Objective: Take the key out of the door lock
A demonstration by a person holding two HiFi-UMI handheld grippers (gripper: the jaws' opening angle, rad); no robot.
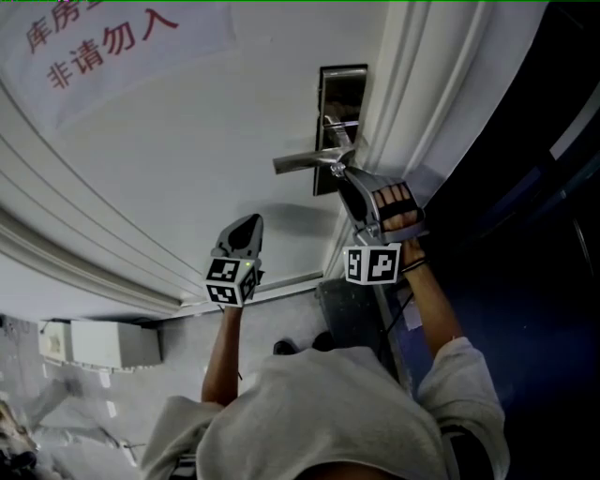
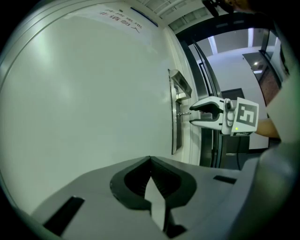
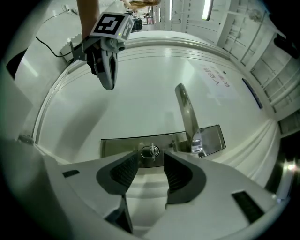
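Key [image 3: 150, 151] just beyond right gripper [image 3: 150, 160]

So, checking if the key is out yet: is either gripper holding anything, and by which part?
Nothing is held. The right gripper has open fingers before the small silver key in the steel lock plate; the left gripper is shut, empty.

A red-lettered paper sign [image 1: 103, 42], white moulded trim [image 1: 398, 103], grey floor [image 1: 281, 323], a dark blue panel [image 1: 534, 206]; a ceiling strip light [image 3: 205, 9] glows.
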